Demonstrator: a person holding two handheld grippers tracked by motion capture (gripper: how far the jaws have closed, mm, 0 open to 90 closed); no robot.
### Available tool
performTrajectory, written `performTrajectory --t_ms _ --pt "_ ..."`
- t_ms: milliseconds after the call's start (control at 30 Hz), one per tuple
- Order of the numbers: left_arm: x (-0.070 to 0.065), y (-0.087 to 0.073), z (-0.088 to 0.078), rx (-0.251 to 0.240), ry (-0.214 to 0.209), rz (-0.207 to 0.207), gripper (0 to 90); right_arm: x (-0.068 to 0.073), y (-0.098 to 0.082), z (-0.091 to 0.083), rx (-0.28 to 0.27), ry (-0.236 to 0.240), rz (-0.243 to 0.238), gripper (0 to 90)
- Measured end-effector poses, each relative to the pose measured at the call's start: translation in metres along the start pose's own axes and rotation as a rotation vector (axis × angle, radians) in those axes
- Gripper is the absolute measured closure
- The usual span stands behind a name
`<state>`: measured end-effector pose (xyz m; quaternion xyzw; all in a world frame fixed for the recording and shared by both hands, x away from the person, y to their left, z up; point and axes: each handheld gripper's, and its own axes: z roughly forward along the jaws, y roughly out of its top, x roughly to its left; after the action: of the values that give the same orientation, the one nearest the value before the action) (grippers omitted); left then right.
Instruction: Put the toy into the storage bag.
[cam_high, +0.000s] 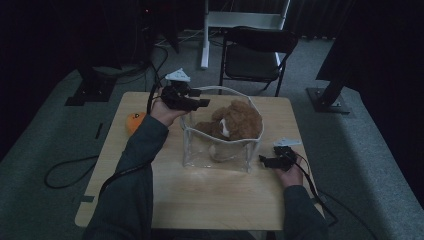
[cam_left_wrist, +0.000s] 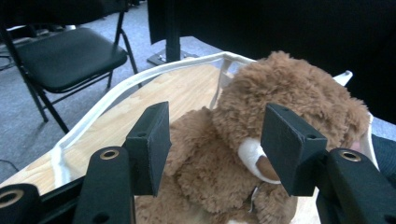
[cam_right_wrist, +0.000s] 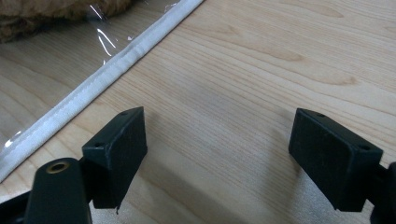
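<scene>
Left gripper (cam_high: 200, 103) hovers at the clear bag's (cam_high: 220, 155) rim, jaws wide before the teddy bear (cam_left_wrist: 261, 140); right gripper (cam_high: 265, 160) rests beside the bag, jaws wide over the table (cam_right_wrist: 261, 70).

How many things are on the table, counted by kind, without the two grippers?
Brown teddy bear: 1
Clear bag with white trim: 1
Orange round thing, at the table's left edge: 1
Total: 3
</scene>
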<state>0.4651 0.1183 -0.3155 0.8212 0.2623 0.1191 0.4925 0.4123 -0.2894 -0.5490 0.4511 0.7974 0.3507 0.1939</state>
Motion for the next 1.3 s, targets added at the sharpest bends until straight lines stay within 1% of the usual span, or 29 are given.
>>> performTrajectory --t_ms 67,300,400,567,667,800,1100,1300 --pt "0.002 -0.002 -0.002 0.000 0.011 -0.004 42.8 0.000 0.000 0.000 0.000 0.000 0.000 18.4" --pt "0.009 -0.010 -0.009 -0.009 0.027 -0.026 42.7 0.000 0.000 0.000 0.000 0.000 -0.002 18.4" --pt "0.011 -0.013 -0.011 -0.010 0.053 -0.022 42.7 0.000 0.000 0.000 0.001 0.001 -0.001 18.4" --pt "0.015 -0.019 -0.014 -0.007 0.072 -0.028 42.7 0.000 0.000 0.000 0.000 0.001 0.000 18.4" --pt "0.016 -0.022 -0.018 -0.027 0.084 -0.033 43.3 0.000 0.000 0.000 0.001 0.000 -0.001 18.4" --pt "0.018 -0.026 -0.023 -0.028 0.107 -0.036 43.3 0.000 0.000 0.000 0.000 0.000 -0.001 18.4" --pt "0.026 -0.038 -0.030 -0.032 0.138 -0.074 43.0 0.001 0.000 0.000 0.000 0.000 -0.001 18.4" --pt "0.030 -0.044 -0.035 -0.033 0.157 -0.085 42.2 0.001 0.000 -0.001 0.001 0.000 -0.001 18.4"
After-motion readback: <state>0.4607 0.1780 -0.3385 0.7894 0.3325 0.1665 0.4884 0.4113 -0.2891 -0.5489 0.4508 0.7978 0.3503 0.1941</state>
